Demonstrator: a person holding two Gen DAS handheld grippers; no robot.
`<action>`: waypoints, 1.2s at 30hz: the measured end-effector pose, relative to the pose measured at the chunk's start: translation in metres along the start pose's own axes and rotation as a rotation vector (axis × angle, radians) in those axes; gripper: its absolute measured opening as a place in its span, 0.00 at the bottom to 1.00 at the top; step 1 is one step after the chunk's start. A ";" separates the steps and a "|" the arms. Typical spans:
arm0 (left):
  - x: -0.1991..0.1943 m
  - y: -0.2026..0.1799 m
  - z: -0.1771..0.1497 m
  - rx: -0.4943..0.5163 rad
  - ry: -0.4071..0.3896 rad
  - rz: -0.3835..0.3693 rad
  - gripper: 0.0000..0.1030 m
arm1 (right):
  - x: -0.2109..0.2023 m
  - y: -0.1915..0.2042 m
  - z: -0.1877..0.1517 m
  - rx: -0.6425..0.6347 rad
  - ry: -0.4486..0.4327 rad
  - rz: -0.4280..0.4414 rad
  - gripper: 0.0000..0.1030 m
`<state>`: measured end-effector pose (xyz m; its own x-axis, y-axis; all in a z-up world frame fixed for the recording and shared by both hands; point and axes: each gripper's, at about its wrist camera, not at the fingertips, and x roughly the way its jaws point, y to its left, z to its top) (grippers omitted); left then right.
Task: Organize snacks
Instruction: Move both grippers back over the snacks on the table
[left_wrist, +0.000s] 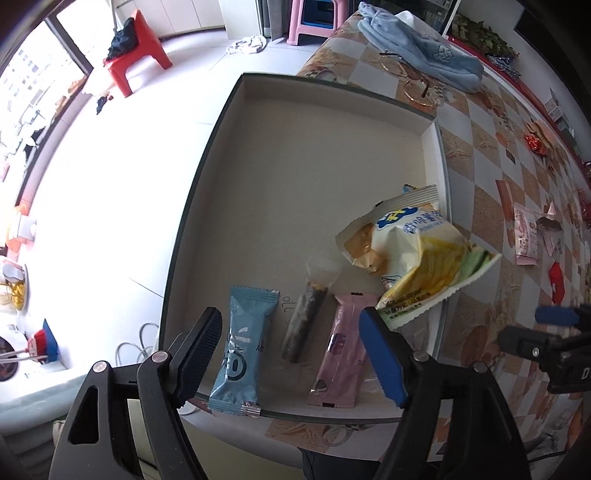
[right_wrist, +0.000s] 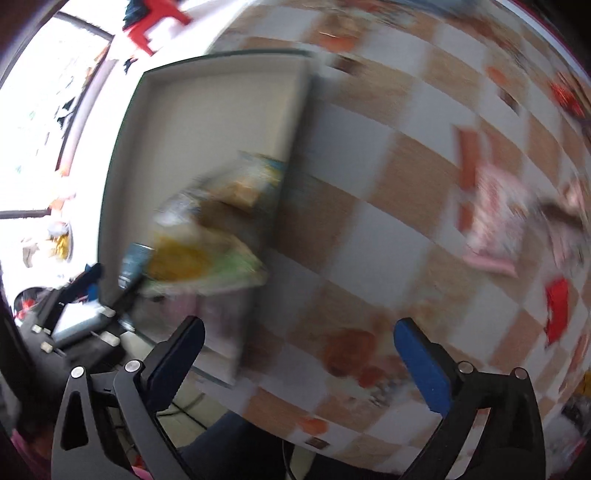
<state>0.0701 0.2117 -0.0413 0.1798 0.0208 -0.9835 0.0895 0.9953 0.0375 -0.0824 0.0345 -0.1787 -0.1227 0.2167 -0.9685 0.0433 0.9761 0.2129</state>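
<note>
A shallow beige box (left_wrist: 295, 155) with a dark rim sits at the table's left edge. In it lie a blue snack packet (left_wrist: 242, 347), a dark snack stick in clear wrap (left_wrist: 304, 325), a pink packet (left_wrist: 341, 350) and a yellow-white chip bag (left_wrist: 410, 254) that leans over the box's right wall. My left gripper (left_wrist: 291, 343) is open and empty above the box's near end. My right gripper (right_wrist: 299, 354) is open and empty over the checkered tablecloth to the right of the box (right_wrist: 207, 122); its view is blurred. It also shows in the left wrist view (left_wrist: 546, 332).
On the checkered tablecloth (left_wrist: 476, 177) lie a pink packet (left_wrist: 526, 234), a red packet (left_wrist: 557, 282), small red wrappers (left_wrist: 535, 142), a light blue cloth (left_wrist: 421, 48) and eyeglasses (left_wrist: 410, 79). A red chair (left_wrist: 136, 48) and pink stool (left_wrist: 314, 18) stand on the floor.
</note>
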 end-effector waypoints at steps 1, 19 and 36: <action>-0.003 -0.002 0.001 0.007 -0.010 0.018 0.77 | 0.001 -0.011 -0.006 0.021 0.005 -0.001 1.00; -0.034 -0.086 0.011 0.144 0.000 -0.033 0.81 | 0.004 -0.210 -0.089 0.374 -0.001 -0.145 1.00; 0.037 -0.292 0.083 0.228 0.107 -0.137 0.81 | -0.015 -0.282 -0.053 0.197 -0.083 -0.214 1.00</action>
<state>0.1323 -0.0864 -0.0744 0.0478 -0.0904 -0.9948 0.3256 0.9429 -0.0701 -0.1451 -0.2428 -0.2174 -0.0690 -0.0036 -0.9976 0.2178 0.9758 -0.0186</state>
